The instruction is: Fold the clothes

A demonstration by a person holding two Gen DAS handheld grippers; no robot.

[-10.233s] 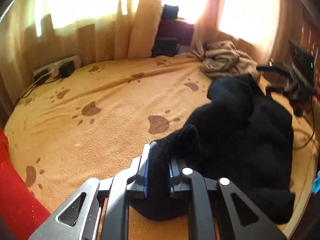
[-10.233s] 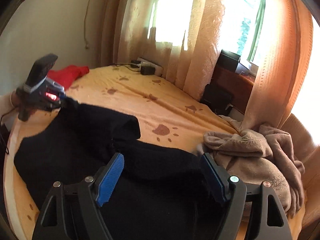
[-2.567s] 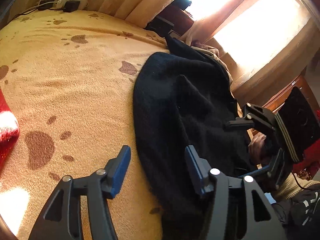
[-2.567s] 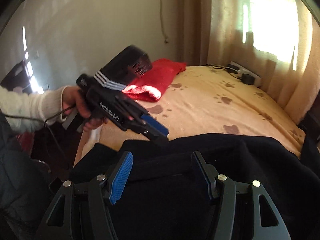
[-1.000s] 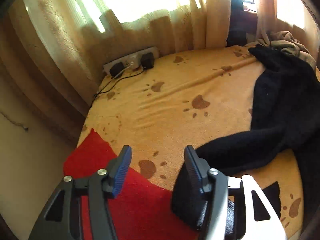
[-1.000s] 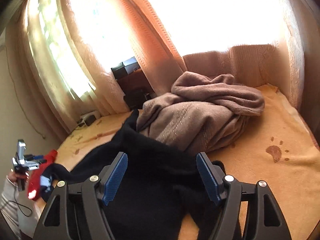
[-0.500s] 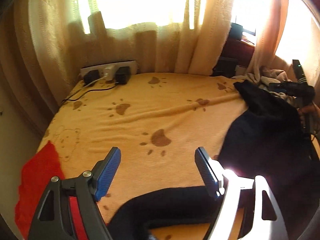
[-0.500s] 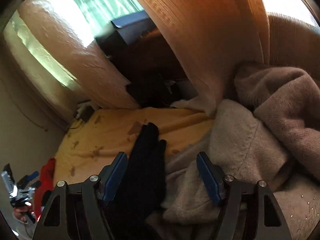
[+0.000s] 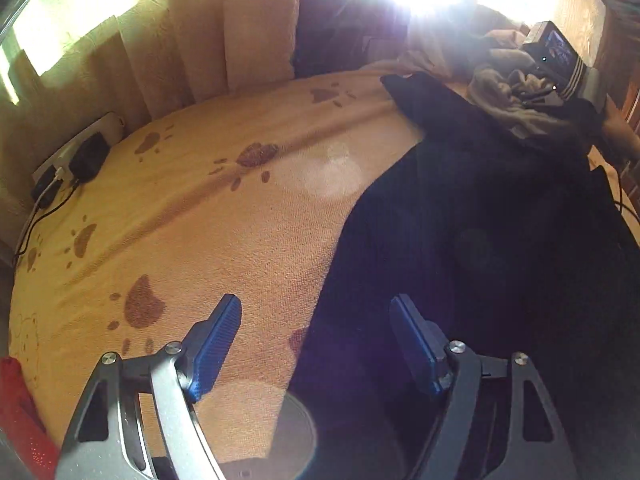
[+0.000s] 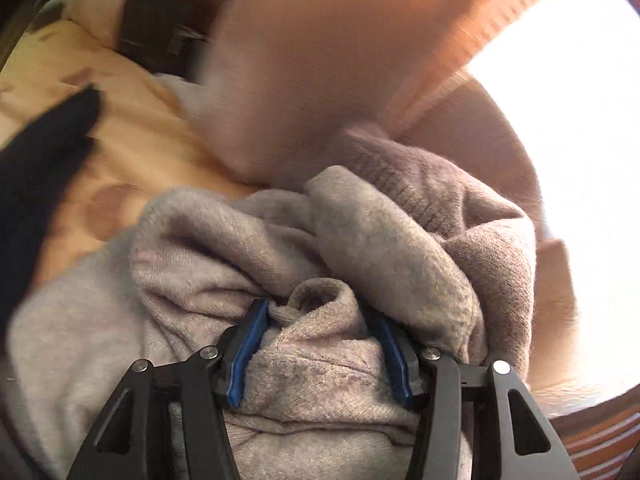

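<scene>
The left gripper [image 9: 316,340] is pitched steeply down over the black sweater [image 9: 480,232], which is spread on the paw-print blanket [image 9: 200,208]; its jaws are held wide apart, nothing gripped. The right gripper [image 10: 320,344] is angled down into the grey sweater [image 10: 312,248] heaped beyond the black one, its jaws closing around a fold.

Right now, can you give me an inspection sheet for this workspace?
Surface: yellow paw-print blanket.
Job's things: black garment spread flat; grey sweater bunched in a heap.
Clutter: red cloth at the blanket's edge.
Grippers: left gripper open over the black garment's edge; right gripper closing around a fold of the sweater.
Cables: power strip with plugs and leads.
Surroundings: curtains, sunlit windows.
</scene>
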